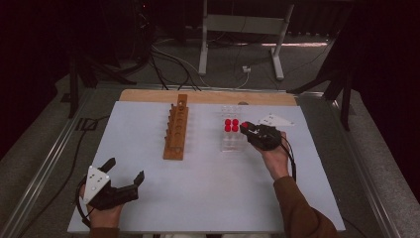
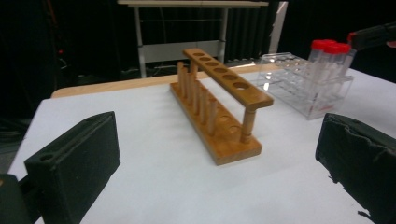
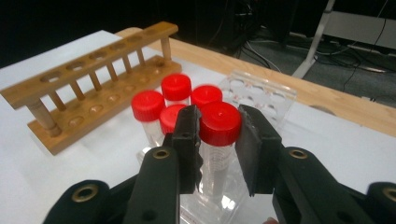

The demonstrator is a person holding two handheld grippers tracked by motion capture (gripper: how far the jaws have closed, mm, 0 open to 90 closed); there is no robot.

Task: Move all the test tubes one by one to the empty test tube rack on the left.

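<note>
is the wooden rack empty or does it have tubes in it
Empty. Every hole along the top bar of the wooden rack is open, with nothing standing in it. The red-capped tubes all sit in the clear plastic rack.

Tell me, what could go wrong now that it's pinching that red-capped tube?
The right tool grips one red-capped tube by its cap alone, so the tube might slip or tilt when lifted. Four neighbouring tubes stand close and could be knocked. The clear rack looks light and might lift or slide along with the tube.
</note>
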